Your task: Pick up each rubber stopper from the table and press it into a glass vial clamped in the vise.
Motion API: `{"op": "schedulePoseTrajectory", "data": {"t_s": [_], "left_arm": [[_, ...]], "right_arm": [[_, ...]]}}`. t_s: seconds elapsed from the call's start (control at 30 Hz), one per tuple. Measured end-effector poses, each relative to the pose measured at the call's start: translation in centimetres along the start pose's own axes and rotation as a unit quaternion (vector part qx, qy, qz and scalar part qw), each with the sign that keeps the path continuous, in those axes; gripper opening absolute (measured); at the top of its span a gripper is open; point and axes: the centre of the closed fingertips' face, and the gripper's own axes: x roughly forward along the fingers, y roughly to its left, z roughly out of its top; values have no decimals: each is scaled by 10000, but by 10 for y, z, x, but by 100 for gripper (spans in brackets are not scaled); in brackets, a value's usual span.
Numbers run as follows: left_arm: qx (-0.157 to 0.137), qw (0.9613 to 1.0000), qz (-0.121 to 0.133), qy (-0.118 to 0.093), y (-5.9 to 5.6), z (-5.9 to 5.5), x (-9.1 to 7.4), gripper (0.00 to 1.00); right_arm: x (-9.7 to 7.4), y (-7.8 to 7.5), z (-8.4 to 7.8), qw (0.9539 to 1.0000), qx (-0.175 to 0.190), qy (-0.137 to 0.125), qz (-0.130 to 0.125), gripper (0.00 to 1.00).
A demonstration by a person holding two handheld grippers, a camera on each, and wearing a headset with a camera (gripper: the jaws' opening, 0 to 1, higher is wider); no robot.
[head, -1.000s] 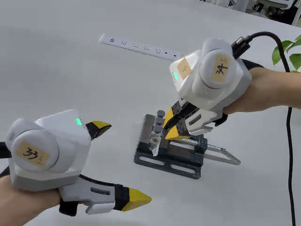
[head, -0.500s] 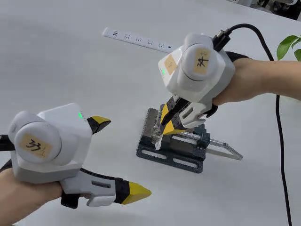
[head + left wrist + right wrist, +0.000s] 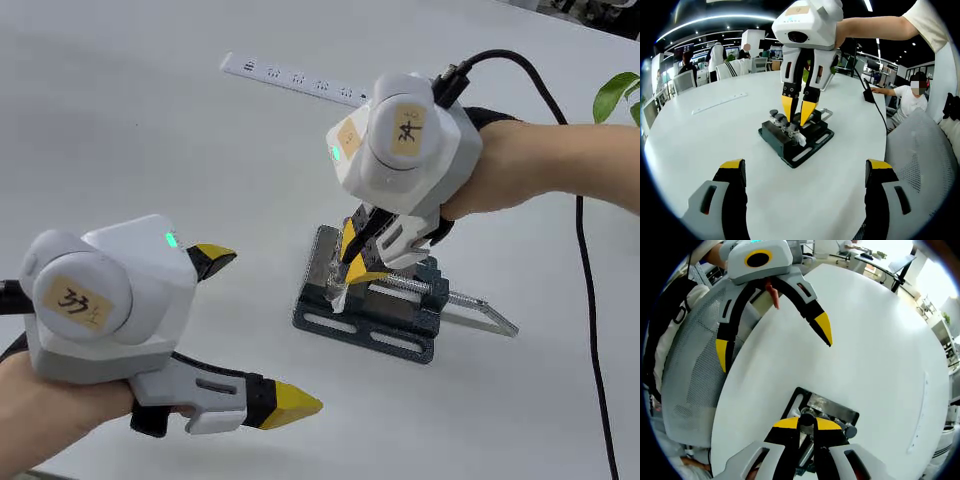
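Observation:
A dark vise [image 3: 370, 325] stands on the white table and clamps a row of glass vials [image 3: 782, 121], several of them capped with grey stoppers. My right gripper [image 3: 350, 268] points down over the near end of that row, its yellow tips close together on a dark rubber stopper [image 3: 807, 416] right at a vial's mouth. From the left gripper view the right gripper [image 3: 797, 112] hangs straight above the vise [image 3: 790, 145]. My left gripper [image 3: 257, 328] hovers to the left of the vise, wide open with nothing in it.
A white power strip [image 3: 290, 78] lies on the table behind the vise. A black cable [image 3: 585, 250] trails from the right gripper across the table's right side. The vise handle [image 3: 480, 318] sticks out to the right. A mesh chair [image 3: 920, 150] stands at the table's edge.
My right gripper has shifted left and down, from beside the vise to directly over the near vial. The left gripper has stayed open and nearly still.

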Motion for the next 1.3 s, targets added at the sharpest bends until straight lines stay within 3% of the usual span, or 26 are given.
{"op": "schedulePoseTrajectory", "data": {"t_s": [0.27, 0.57, 1.03, 1.3], "left_arm": [[-20, 10000, 9, 29, 1, -3, -1, 99], [-39, 10000, 19, 27, 1, -4, -1, 99], [-38, 10000, -8, 36, 0, -5, 0, 99], [-66, 10000, -12, 27, 0, -4, 0, 99]], "right_arm": [[2, -1, 1, 9998, -18, 147, 119, 5], [2, 3, 2, 9982, -13, 498, 322, 5], [1, 6, 2, 9949, 202, 867, 475, 4], [2, 3, 1, 9944, 298, 877, 510, 4]]}}
